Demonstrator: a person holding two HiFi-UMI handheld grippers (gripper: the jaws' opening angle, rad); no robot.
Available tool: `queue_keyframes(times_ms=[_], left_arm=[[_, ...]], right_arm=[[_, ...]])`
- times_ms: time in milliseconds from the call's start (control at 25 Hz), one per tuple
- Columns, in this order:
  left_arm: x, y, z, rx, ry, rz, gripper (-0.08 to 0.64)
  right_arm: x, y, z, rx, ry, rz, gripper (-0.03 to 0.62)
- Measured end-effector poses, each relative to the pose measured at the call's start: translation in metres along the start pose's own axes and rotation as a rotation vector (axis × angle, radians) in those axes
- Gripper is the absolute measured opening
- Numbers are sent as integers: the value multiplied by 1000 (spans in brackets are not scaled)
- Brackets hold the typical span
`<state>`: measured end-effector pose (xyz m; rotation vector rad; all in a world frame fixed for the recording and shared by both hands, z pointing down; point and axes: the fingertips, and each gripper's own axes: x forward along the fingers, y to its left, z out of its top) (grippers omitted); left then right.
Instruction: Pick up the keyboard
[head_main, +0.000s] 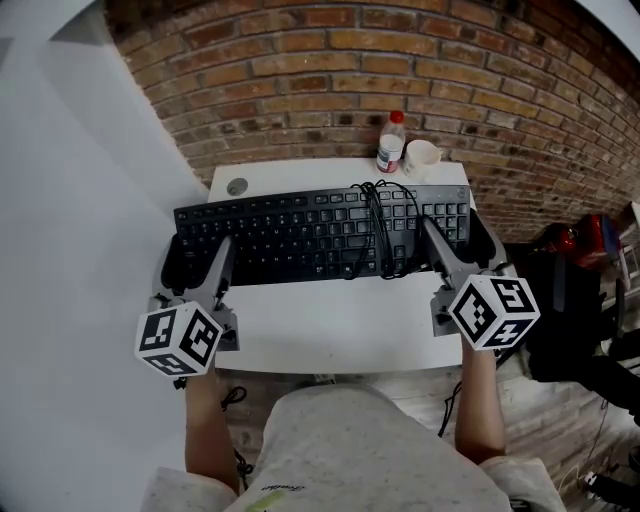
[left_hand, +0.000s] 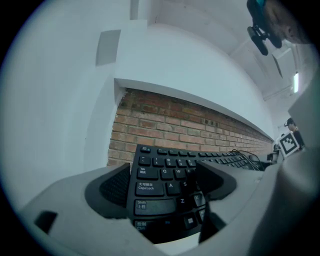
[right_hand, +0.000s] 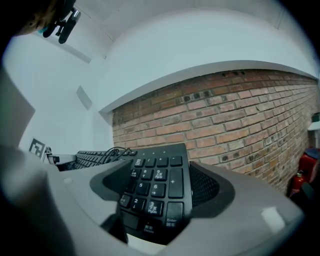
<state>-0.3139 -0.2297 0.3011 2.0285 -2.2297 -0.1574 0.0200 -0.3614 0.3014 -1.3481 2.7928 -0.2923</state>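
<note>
A black full-size keyboard (head_main: 300, 235) lies crosswise on the white table (head_main: 330, 325), with its black cable (head_main: 380, 225) coiled over the keys. My left gripper (head_main: 198, 262) holds its left end: the outer pad (left_hand: 112, 187) presses the end edge and the inner finger lies on the letter keys (left_hand: 165, 175). My right gripper (head_main: 460, 243) clasps the number-pad end (right_hand: 155, 185) the same way, outer pad (right_hand: 205, 187) against the edge. I cannot tell whether the keyboard is off the table.
A plastic bottle (head_main: 391, 143) and a white cup (head_main: 421, 157) stand at the table's back edge, just behind the keyboard. A brick wall (head_main: 400, 60) rises right behind. A grey cable grommet (head_main: 237, 186) sits back left. Dark bags and a red object (head_main: 585, 240) lie right of the table.
</note>
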Motion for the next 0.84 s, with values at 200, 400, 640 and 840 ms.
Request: queue_keyframes(times_ms=[200,400,640,840], left_arm=[[1,0,-1,-2,-10,-3,403],[0,0,-1,-10,-5,-2,403],[0,0,-1,-8,1,-2,403],[2,2,1,-9,8,-4,403]], right_arm=[[0,0,0,-6,-10,-3,374],[-1,1,2,-10,-10,-6,376],[-1,1,3,-6,-5,-9,376],[0,2,3,-2,-1,-15,376]])
